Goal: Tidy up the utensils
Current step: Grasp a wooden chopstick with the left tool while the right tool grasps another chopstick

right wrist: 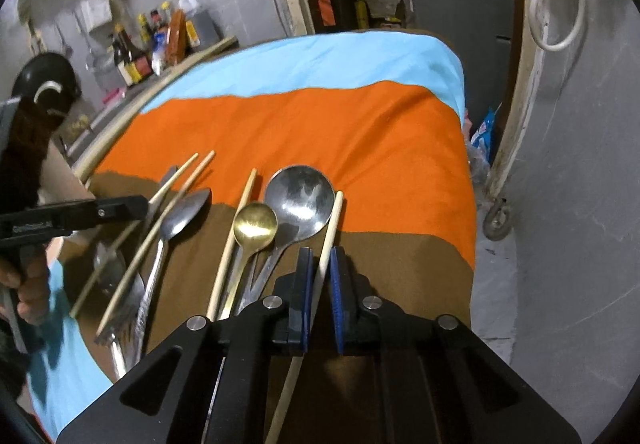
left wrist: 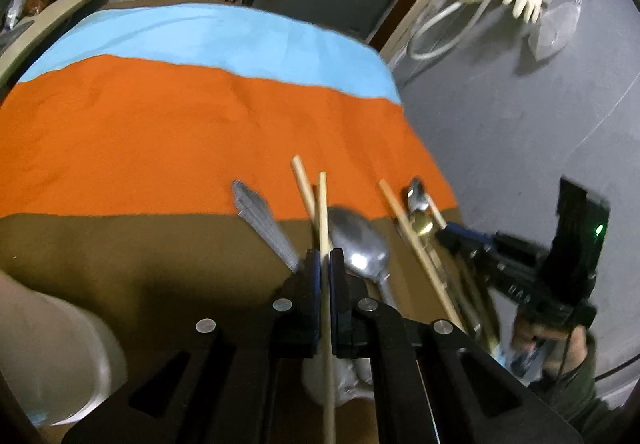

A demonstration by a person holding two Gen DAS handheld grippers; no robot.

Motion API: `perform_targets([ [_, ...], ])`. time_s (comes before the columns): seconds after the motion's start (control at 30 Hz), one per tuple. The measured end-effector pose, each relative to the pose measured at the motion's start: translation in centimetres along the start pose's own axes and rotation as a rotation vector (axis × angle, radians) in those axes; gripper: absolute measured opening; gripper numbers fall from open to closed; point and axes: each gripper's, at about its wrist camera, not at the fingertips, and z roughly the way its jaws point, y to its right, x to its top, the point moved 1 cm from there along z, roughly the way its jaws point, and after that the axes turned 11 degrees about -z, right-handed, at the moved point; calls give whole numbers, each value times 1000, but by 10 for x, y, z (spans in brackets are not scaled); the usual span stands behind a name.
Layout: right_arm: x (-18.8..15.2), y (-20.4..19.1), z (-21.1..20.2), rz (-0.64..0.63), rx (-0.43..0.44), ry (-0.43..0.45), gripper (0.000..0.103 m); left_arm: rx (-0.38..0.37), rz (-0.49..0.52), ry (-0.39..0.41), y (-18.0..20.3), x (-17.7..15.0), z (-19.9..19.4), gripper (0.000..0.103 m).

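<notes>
— What are the tongs doing?
— The left tongs (left wrist: 325,264) grip one chopstick (left wrist: 322,204); the right tongs (right wrist: 322,264) grip another chopstick (right wrist: 330,232).
— Where?
— Among spoons (right wrist: 300,200) on the desk (right wrist: 400,256), over the brown cloth.

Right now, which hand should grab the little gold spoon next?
Right, probably: the gold spoon lies just beside the right gripper, farther from the left gripper. But it clamps a chopstick, so that goes down first.
</notes>
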Motion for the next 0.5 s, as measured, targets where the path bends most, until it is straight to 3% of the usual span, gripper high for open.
perform_targets([
  [0.2,6,-7,5,-67,-20,-62,14,82,85,-56,8,-1,7,5],
  [0.37,11,-9,10,-102,-29,-112,15,93,111,-85,9,1,14,5],
  [0.5,11,-8,8,-84,-42,-110,4,74,107,-44,7,-4,11,2],
])
